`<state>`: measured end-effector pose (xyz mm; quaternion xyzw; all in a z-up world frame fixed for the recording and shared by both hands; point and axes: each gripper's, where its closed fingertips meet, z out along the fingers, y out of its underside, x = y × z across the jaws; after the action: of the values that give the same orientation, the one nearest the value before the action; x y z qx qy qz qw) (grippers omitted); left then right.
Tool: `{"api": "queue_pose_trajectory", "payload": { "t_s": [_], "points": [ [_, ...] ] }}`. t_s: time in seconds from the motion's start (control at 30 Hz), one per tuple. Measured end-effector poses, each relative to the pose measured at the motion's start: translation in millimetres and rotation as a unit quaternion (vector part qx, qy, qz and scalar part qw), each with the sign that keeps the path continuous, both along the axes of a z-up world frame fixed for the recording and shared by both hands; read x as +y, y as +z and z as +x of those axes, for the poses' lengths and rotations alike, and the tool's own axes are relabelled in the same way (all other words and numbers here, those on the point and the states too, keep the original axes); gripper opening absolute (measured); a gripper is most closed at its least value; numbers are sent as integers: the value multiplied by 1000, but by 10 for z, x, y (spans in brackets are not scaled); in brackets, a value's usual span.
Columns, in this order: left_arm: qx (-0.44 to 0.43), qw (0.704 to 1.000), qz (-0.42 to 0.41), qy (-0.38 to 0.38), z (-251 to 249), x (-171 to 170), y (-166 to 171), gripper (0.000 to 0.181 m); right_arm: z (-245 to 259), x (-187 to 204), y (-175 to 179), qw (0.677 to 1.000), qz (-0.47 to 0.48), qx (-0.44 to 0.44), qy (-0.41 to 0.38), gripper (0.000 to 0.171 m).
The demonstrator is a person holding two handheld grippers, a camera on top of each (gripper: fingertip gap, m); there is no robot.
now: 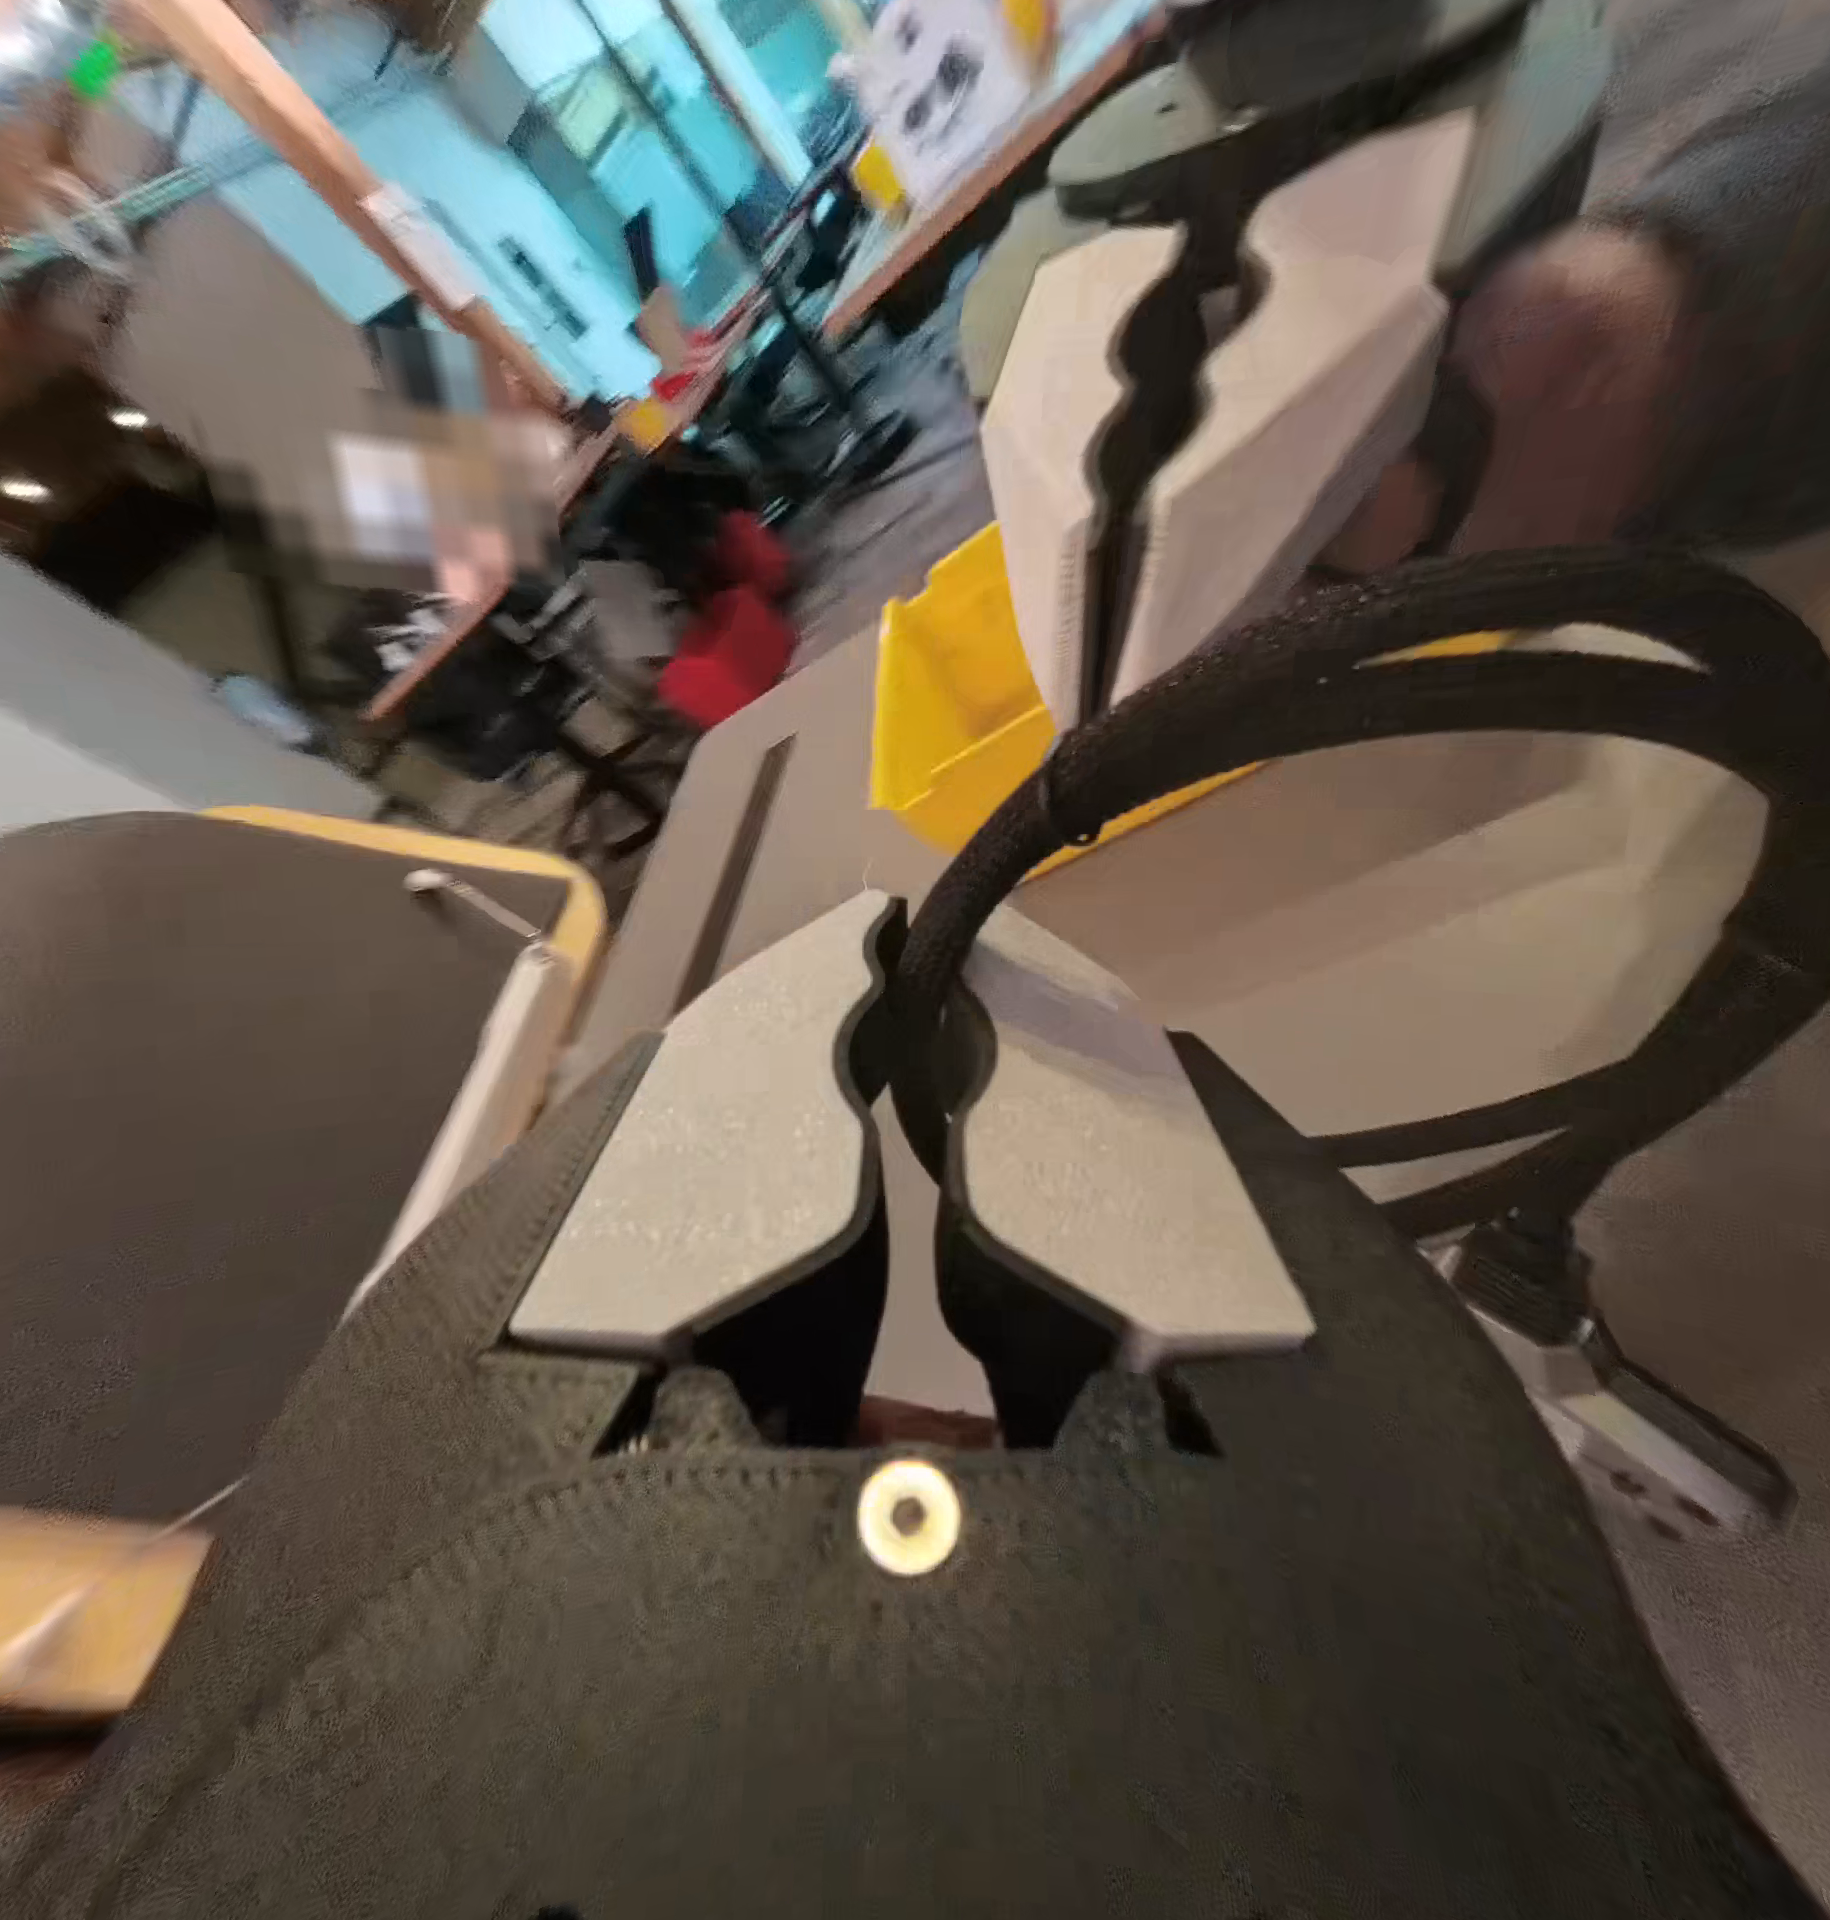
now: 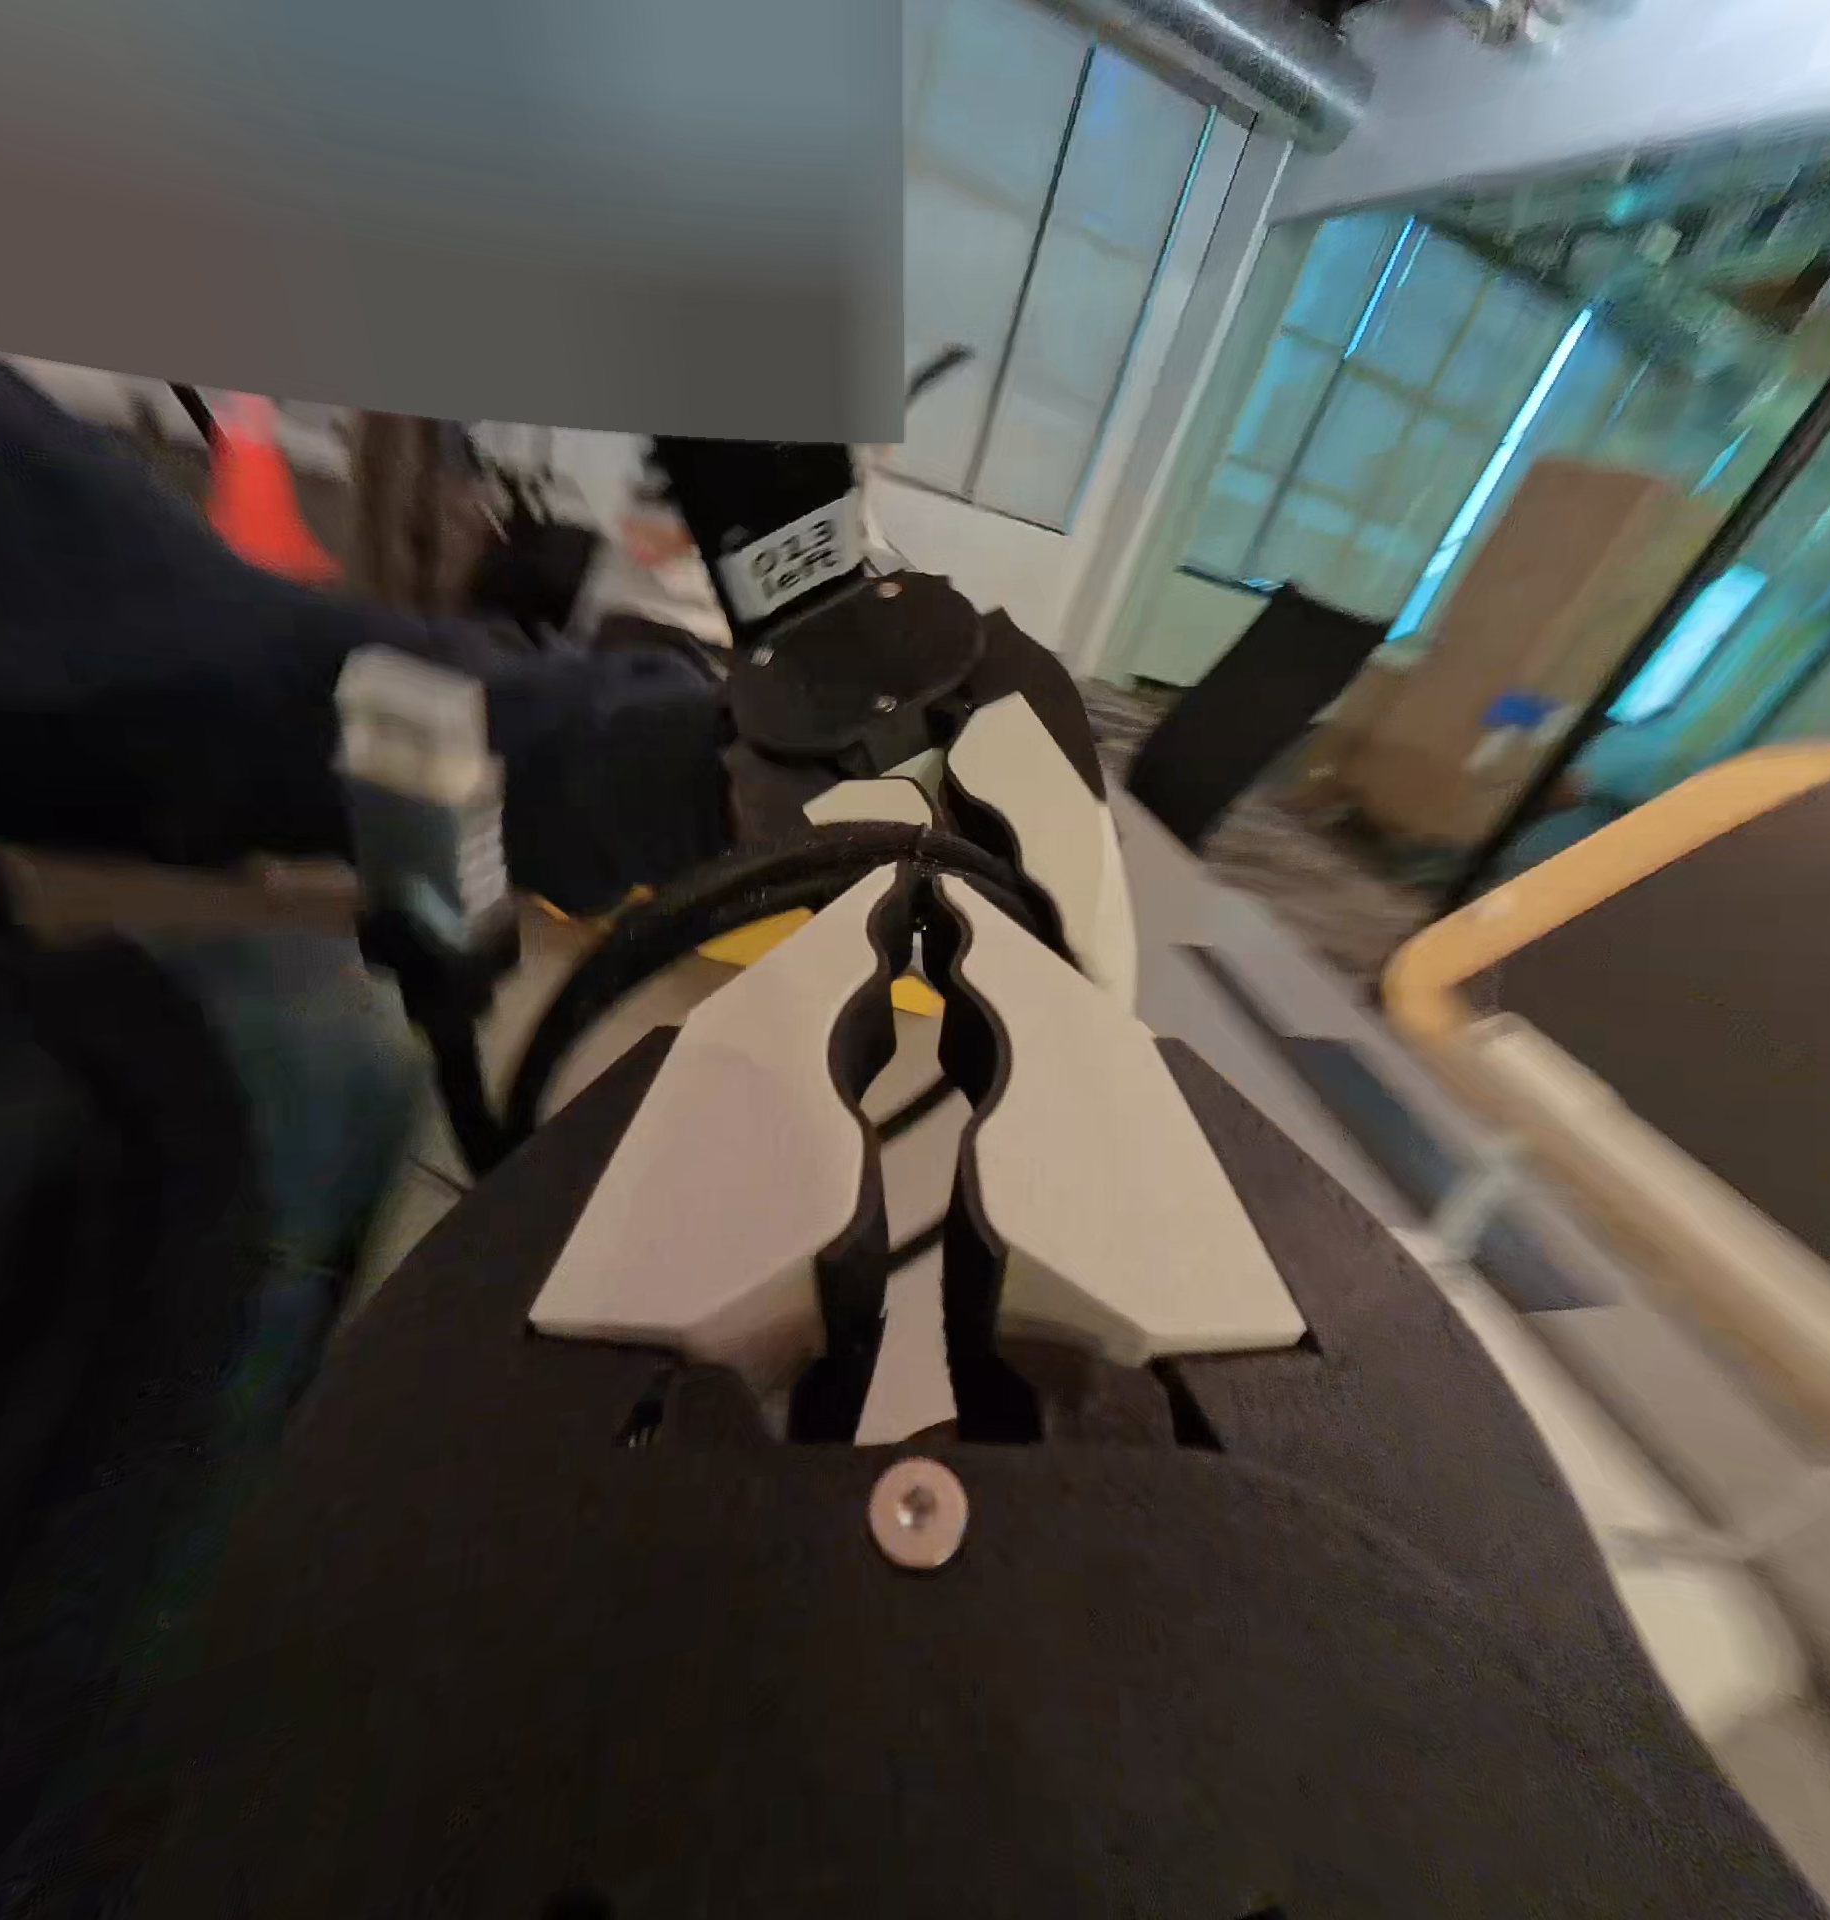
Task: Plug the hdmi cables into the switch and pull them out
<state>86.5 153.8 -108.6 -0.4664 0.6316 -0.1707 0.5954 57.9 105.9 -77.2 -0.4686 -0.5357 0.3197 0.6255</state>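
My left gripper (image 1: 916, 935) is shut on a black braided HDMI cable (image 1: 1513, 623), which sits in the notch between its pads. The cable loops up and right, then back down to its plug (image 1: 1576, 1382) at lower right. In the right wrist view the left gripper (image 2: 1004, 862) holds the same cable (image 2: 745, 862), and the plug (image 2: 423, 790) hangs blurred at left. My right gripper (image 2: 916, 894) is shut, with its tips against a thin tie (image 2: 921, 857) around the looped cable. I cannot tell if they pinch it. The right gripper also shows in the left wrist view (image 1: 1103, 686). No switch is in view.
A yellow bin (image 1: 952, 707) stands behind the cable on a light grey surface (image 1: 1358, 935). A dark table with a yellow rim (image 1: 391, 831) is at left and shows in the right wrist view (image 2: 1576, 831). A person's dark sleeve (image 2: 111, 675) fills the left.
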Motion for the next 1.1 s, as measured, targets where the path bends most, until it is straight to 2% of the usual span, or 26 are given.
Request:
{"api": "queue_pose_trajectory", "payload": {
  "t_s": [0.07,0.13,0.17,0.27,0.37,0.43,0.47,0.53,0.6,0.67,0.77,0.9,0.97,1.1],
  "points": [
    [-4,992,-108,-68,37,-86,-47,4,-49,26,44,984,147,-83,-50,0],
    [-29,974,-185,-125,59,-121,-31,4,-92,76,57,937,287,-171,-100,0],
    [-25,954,-245,-171,66,-202,-70,4,-118,89,32,912,334,-210,-111,0],
    [-37,913,-327,-240,61,-269,-120,5,-150,183,-21,871,399,-253,-134,0],
    [-47,897,-357,-257,66,-265,-157,3,-150,233,-45,874,398,-240,-142,0],
    [-50,907,-341,-243,67,-238,-174,3,-126,257,-72,907,334,-212,-144,4],
    [-52,913,-328,-237,54,-236,-166,4,-105,264,-107,930,278,-198,-138,16],
    [-47,934,-286,-209,34,-208,-167,4,-68,205,-123,976,139,-134,-100,10],
    [-39,957,-234,-167,19,-133,-169,4,-7,163,-74,997,-19,-44,-56,16],
    [-20,976,-174,-128,9,-78,-176,4,40,151,-74,979,-201,40,3,17],
    [25,995,-63,-67,17,-9,-193,4,135,189,-133,906,-391,143,76,20],
    [49,998,40,-21,22,32,-131,3,167,226,-349,845,-495,175,99,28],
    [68,994,86,-2,19,57,-134,3,176,228,-370,819,-527,197,115,26],
    [105,979,171,38,14,127,-145,3,132,173,-358,791,-556,212,143,20]
  ]
}}
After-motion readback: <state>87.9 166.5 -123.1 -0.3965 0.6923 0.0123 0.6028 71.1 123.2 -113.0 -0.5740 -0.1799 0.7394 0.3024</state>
